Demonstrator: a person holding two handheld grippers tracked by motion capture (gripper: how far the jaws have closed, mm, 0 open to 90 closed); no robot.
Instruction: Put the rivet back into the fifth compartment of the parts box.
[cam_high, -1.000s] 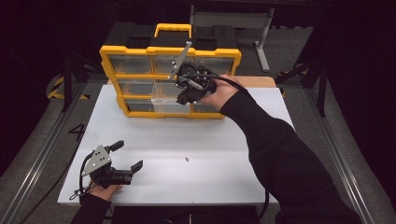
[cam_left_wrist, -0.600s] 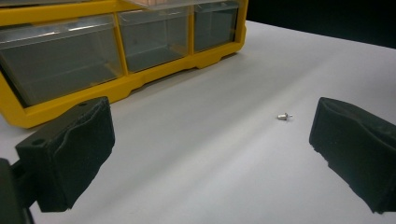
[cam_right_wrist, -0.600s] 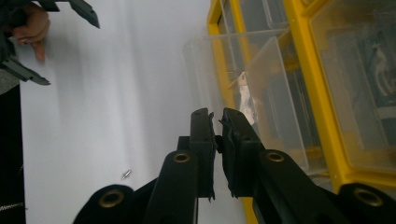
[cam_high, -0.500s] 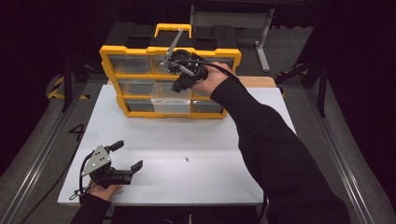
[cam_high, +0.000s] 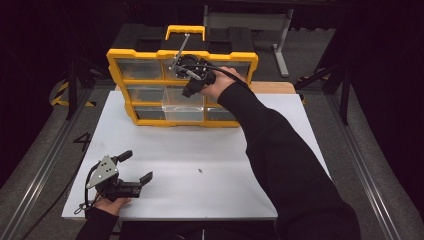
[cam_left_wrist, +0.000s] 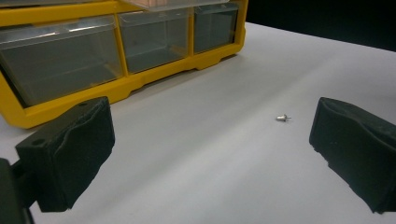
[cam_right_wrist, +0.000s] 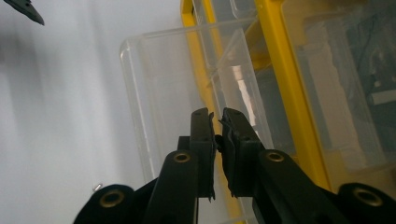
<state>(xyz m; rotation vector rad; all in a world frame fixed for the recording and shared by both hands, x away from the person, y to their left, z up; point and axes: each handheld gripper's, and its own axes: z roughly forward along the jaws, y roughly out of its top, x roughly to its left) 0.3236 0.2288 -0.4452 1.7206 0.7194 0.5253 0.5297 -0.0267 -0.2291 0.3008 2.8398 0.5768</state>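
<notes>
One clear drawer (cam_high: 184, 106) sticks out of the yellow box (cam_high: 120, 56); the right gripper (cam_right_wrist: 217, 122) hangs above it with its jaws almost pressed together, and I cannot tell if they pinch anything. A tiny metal bit (cam_left_wrist: 282, 118) lies on the white table (cam_high: 220, 165), between the wide-spread jaws of the left gripper (cam_high: 135, 167). I think the drawer is for the bit; go slow, come down straight, and squeeze gently so the bit does not roll away.

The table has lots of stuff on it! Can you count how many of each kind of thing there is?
Yellow drawer organizer: 1
Clear drawer pulled out of it: 1
Tiny metal part on the white tabletop: 1
Handheld grippers: 2, the left gripper and the right gripper
Total: 5
</notes>
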